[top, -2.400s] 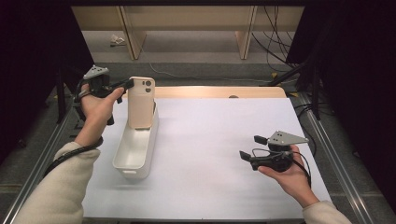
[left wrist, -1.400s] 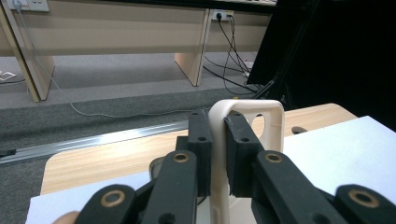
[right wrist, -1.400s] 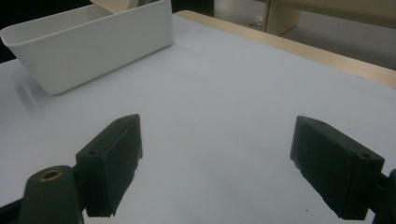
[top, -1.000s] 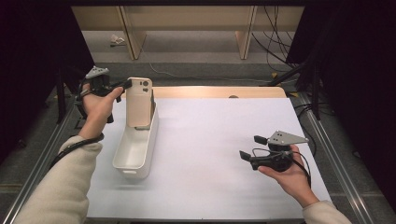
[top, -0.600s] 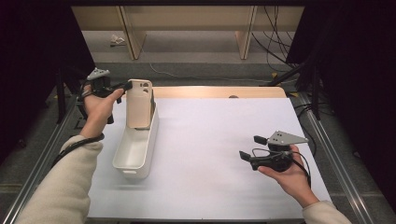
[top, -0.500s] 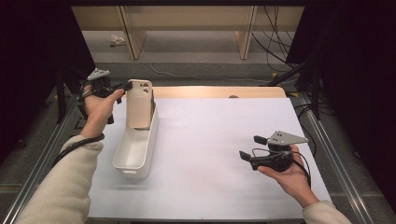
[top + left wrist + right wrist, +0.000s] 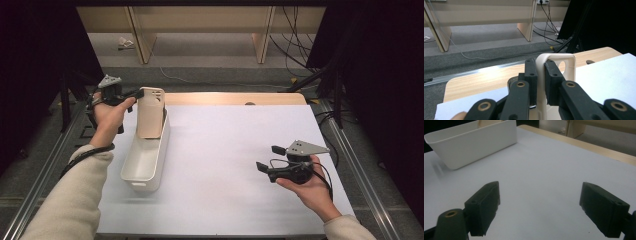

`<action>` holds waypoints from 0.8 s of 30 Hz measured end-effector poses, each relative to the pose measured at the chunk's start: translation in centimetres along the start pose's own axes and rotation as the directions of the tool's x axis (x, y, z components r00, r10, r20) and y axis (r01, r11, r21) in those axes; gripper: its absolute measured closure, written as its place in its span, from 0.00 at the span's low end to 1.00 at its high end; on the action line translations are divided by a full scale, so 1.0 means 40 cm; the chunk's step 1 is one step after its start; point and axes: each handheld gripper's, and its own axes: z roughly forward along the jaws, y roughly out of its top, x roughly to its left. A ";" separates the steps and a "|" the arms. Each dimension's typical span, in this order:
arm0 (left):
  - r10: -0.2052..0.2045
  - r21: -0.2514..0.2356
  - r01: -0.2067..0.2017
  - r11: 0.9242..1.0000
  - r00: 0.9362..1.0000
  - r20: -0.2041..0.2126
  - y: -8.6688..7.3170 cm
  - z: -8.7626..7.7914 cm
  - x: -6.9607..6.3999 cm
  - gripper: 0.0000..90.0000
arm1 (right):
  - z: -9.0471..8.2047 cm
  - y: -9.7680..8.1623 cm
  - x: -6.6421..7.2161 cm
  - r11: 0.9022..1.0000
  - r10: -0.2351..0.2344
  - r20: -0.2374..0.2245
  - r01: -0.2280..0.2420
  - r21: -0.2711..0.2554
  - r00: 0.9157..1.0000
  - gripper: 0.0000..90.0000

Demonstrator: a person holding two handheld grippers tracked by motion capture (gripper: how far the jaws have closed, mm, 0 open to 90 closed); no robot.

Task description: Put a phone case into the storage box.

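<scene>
While left gripper (image 7: 540, 82) pads clamp the phone case (image 7: 150, 112) edge, upright over the white bin's (image 7: 145, 167) far end, lower it straight in, avoid the rim; right gripper (image 7: 267, 160) idles agape, well right of bin.

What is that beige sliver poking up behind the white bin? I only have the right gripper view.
Observer: It is a beige phone case, standing upright at the far end of the white bin.
Operator: Is anything holding it?
Observer: Yes. The left gripper has its jaws shut on one edge of the case, near the camera cutout.
Operator: And where does my gripper sit on the table?
Observer: The right gripper is low over the white sheet toward the table's right side, jaws open and empty, well apart from the bin.
</scene>
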 end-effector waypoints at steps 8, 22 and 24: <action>-0.008 0.001 0.008 1.000 1.000 0.001 -0.013 0.011 0.002 0.91 | -0.001 0.000 -0.001 1.000 -0.001 0.000 0.001 -0.001 1.000 0.20; -0.026 0.011 0.027 1.000 1.000 -0.007 -0.042 0.027 0.013 0.91 | 0.000 -0.001 -0.002 1.000 0.002 -0.001 -0.002 0.000 1.000 0.20; -0.026 0.015 0.026 1.000 1.000 -0.012 -0.048 0.029 0.015 0.91 | 0.000 -0.001 -0.002 1.000 0.002 -0.002 -0.002 0.000 1.000 0.20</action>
